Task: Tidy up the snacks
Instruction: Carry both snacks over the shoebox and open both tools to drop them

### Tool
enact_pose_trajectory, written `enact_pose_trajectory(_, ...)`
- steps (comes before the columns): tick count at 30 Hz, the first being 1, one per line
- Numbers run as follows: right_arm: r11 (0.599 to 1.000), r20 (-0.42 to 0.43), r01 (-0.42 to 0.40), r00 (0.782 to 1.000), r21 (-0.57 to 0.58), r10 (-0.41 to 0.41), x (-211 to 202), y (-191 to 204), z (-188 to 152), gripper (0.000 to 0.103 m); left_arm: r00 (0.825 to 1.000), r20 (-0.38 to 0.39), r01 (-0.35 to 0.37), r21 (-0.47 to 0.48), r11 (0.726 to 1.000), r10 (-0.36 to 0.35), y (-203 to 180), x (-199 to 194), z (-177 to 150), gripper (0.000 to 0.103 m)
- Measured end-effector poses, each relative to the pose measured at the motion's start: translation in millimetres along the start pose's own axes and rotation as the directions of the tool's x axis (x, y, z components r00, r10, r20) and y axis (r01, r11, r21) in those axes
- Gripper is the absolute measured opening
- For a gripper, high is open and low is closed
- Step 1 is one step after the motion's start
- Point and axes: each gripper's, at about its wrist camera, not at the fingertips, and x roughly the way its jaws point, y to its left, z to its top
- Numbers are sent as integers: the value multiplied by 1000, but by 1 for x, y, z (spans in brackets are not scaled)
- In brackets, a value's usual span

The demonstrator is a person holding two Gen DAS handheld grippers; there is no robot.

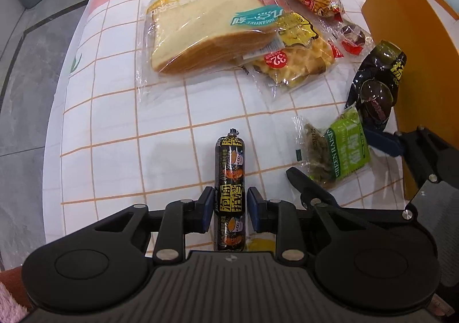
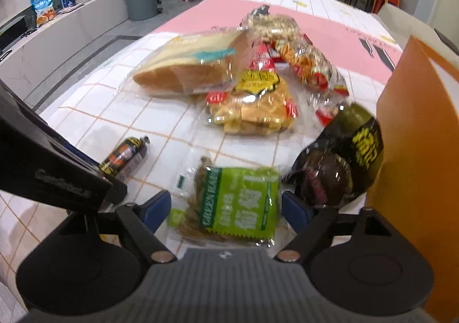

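Early going: left gripper (image 1: 229,205) closes around the sausage (image 1: 229,168); right gripper (image 2: 226,203) gapes around the raisin packet (image 2: 241,202); bread (image 1: 206,30) awaits.

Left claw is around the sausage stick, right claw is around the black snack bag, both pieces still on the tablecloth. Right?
Not quite. The right claw brackets the green raisin pack, not the black snack bag, which lies beyond it beside the orange box; the right wrist view shows it. The rest holds: the left claw is around the sausage stick, both on the tablecloth.
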Motion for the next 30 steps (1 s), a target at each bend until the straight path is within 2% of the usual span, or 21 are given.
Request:
enact_pose_trajectory(3,1000,-2,-1,1000,16,1,-2,1,-1,76,1000,27,5,7,1000,-5,0,-2,-4,25)
enact_pose_trajectory(12,1000,-24,-7,1000,20,8,-11,3,-2,59,998,68,11,-9,1000,-10,-1,-12,-16,24)
enact_pose_trajectory(16,998,-20,-26,999,50,27,-24,2,-2,58,995,100,22,-20,1000,-20,-3,-30,-22,24)
enact_pose_trajectory(22,999,55,-11,998,47,9,-66,4,1,58,985,167,53,-25,998,-49,-8,-74,-31,24)
enact_pose_trajectory(30,995,111,-51,993,90,41,-140,-18,10,58,967,235,81,71,994,-96,-45,-132,-28,24)
